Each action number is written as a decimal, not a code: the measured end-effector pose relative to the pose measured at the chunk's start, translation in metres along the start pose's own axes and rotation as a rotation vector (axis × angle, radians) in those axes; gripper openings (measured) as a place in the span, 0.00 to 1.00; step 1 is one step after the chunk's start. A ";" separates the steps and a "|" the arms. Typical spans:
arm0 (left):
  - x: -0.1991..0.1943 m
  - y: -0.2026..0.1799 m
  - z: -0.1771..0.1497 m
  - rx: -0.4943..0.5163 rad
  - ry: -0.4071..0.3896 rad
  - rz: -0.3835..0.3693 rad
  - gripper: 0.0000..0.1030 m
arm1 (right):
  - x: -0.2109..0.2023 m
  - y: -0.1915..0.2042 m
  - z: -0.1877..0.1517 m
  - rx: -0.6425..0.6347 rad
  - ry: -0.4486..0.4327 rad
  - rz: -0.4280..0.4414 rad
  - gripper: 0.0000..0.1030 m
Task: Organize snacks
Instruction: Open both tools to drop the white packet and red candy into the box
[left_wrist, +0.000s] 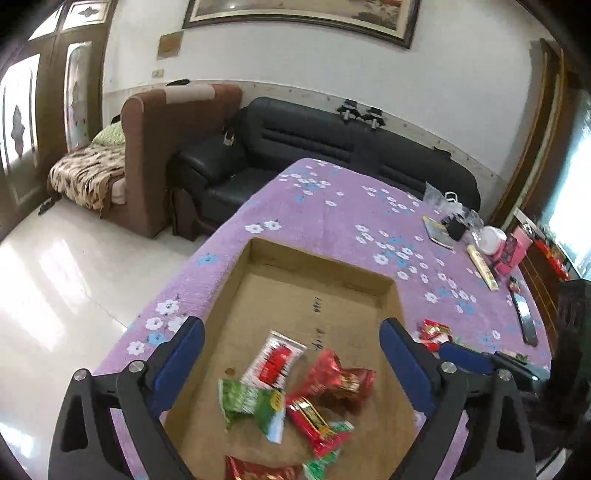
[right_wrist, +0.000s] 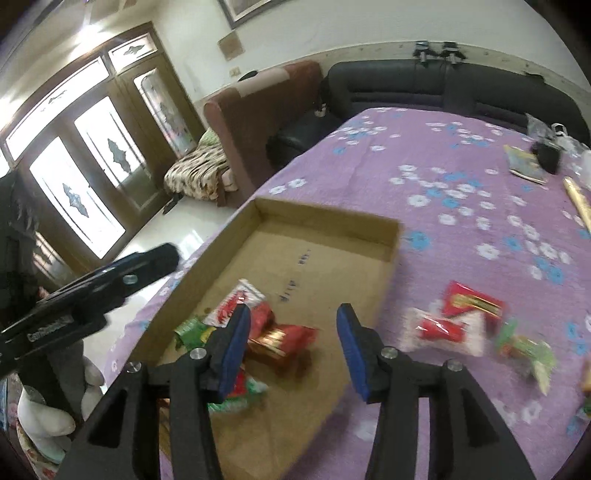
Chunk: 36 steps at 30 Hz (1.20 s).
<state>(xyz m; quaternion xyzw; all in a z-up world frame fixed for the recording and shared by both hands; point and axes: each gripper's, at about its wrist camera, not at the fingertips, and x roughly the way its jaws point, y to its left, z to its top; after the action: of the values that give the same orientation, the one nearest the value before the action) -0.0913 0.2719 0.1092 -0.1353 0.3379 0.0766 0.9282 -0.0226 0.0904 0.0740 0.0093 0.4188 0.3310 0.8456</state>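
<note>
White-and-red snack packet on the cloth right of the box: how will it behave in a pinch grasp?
The white-and-red snack packet looks like thin film, so it is probably floppy and light, likely crumpling between the pads. Its glossy wrapper may slip. It lies flat on the soft purple tablecloth, so rolling seems unlikely; pushing may bunch the cloth.

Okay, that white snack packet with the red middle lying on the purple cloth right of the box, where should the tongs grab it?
Judging by its pose, take the white packet across its bulging red middle, coming from above. It lies flat on the cloth, so its thin crimped ends offer little. The right tongs stand open and empty.
</note>
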 end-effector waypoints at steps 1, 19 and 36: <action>-0.002 -0.004 -0.002 0.004 0.003 -0.003 0.95 | -0.007 -0.010 -0.005 0.013 -0.002 -0.012 0.47; -0.026 -0.082 -0.036 0.149 0.004 0.038 0.95 | -0.079 -0.128 -0.060 0.188 -0.048 -0.165 0.47; -0.030 -0.122 -0.052 0.217 0.045 -0.092 0.94 | -0.147 -0.193 -0.088 0.281 -0.160 -0.267 0.47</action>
<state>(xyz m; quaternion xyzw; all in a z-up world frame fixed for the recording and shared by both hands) -0.1168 0.1386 0.1147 -0.0513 0.3585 -0.0063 0.9321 -0.0420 -0.1666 0.0639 0.0978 0.3899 0.1524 0.9029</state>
